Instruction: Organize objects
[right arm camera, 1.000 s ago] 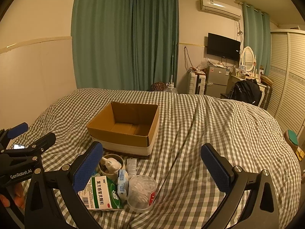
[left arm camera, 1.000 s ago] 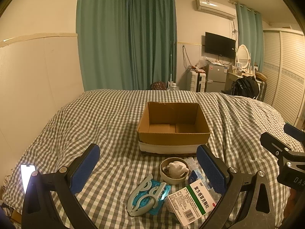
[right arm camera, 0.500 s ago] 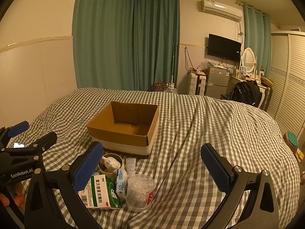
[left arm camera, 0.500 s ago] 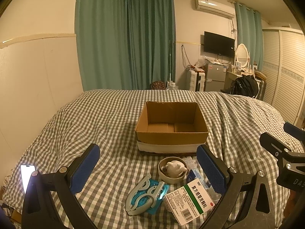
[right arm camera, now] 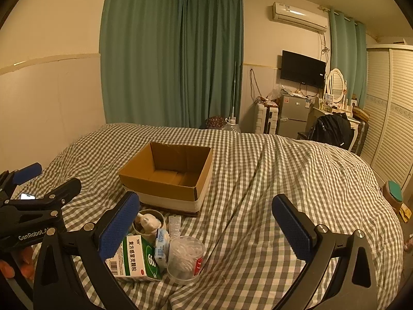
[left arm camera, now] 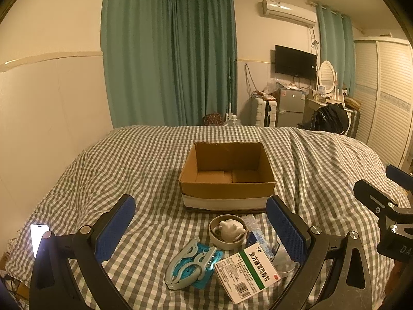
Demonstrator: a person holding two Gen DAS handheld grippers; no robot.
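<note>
Left wrist view: right gripper [left arm camera: 382, 188] cut off at frame edge — both grippers' jaws wide, empty.

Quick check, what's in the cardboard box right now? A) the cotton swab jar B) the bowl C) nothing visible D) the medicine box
C: both views show only the bare floor of the cardboard box; the medicine box, bowl and cotton swab jar all sit on the bedspread in front of it.
</note>
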